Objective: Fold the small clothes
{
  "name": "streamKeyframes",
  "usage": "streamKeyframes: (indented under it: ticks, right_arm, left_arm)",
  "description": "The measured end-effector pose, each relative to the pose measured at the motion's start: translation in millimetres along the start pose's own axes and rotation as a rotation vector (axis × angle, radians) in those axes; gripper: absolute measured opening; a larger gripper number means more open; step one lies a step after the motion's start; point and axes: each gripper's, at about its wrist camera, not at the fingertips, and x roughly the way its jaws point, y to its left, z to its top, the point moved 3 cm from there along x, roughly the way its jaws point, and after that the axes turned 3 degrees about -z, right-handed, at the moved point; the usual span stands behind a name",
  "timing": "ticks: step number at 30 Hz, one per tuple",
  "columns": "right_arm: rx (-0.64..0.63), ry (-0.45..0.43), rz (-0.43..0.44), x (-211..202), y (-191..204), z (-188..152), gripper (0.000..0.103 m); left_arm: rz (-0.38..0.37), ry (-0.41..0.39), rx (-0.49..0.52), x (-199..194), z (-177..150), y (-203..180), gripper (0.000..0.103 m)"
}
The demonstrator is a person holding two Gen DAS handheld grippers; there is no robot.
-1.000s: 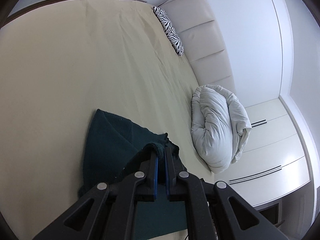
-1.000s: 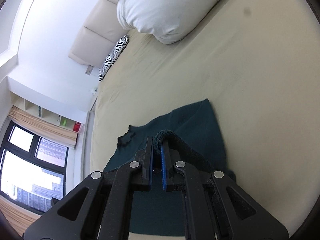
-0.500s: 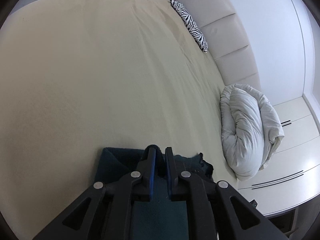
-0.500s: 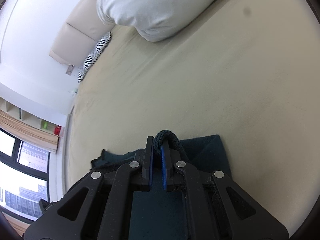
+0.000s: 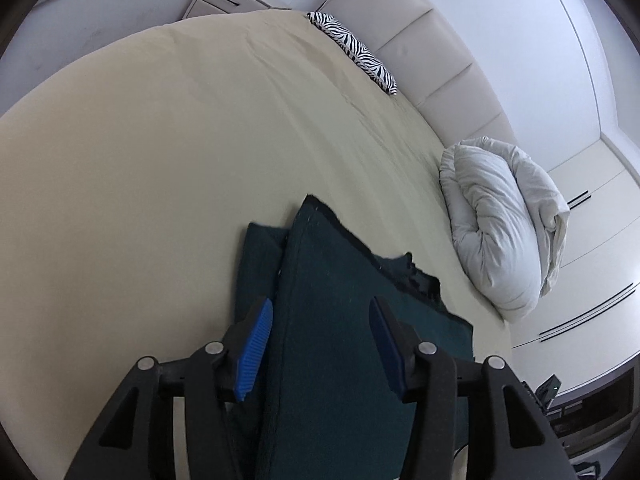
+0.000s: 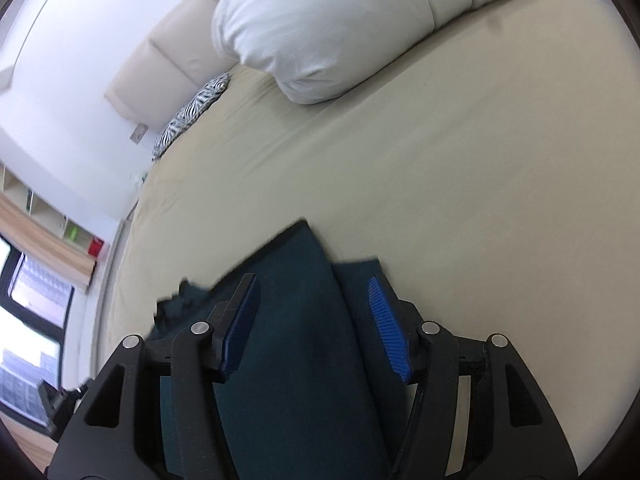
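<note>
Dark green garment (image 5: 340,344) lay folded on bed (image 5: 140,168), top layer over lower one. Left tool (image 5: 320,344) and right tool (image 6: 316,320) were opening, cloth between jaws, pads clear. I judged best: withdraw straight back, avoid dragging fold.

A folded garment (image 5: 340,320) lies on the near part of a bed (image 5: 140,160), its upper layer overlapping a lower one that shows at the side. A bundled duvet (image 5: 500,232) sits on the bed beyond it, against the headboard (image 5: 420,48). A pillow (image 5: 352,48) rests farther along the same headboard. A nightstand (image 5: 224,0) stands past the bed's far corner, and wardrobes (image 5: 592,240) stand behind the duvet.
</note>
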Motion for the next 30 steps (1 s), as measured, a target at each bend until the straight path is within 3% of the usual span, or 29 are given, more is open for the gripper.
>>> streamKeyframes:
  ticks: [4, 10, 16, 19, 21, 30]
  right_arm:
    - [-0.103, 0.020, -0.017, -20.8, 1.2, -34.4, 0.056]
    - [-0.245, 0.042, -0.023, -51.2, -3.5, -88.3, 0.053]
    - [-0.227, 0.051, -0.009, -71.8, -23.0, -101.9, 0.053]
    - [-0.231, 0.056, -0.020, -74.1, -27.0, -103.7, 0.053]
    - [-0.237, 0.056, -0.032, -74.9, -29.6, -105.5, 0.053]
    - [-0.258, 0.075, -0.062, -72.9, -36.9, -114.5, 0.047]
  left_arm:
    - [0.030, -0.006, 0.070, -18.8, -40.0, -3.9, 0.053]
    - [0.038, 0.000, 0.115, -34.8, -74.1, 3.9, 0.053]
    - [0.079, -0.005, 0.200, -34.6, -84.9, -2.9, 0.051]
    - [0.092, -0.001, 0.196, -30.8, -84.0, 2.6, 0.041]
    - [0.102, -0.002, 0.193, -30.3, -83.5, 5.6, 0.026]
    - [0.137, 0.012, 0.227, -27.1, -88.7, 9.3, 0.008]
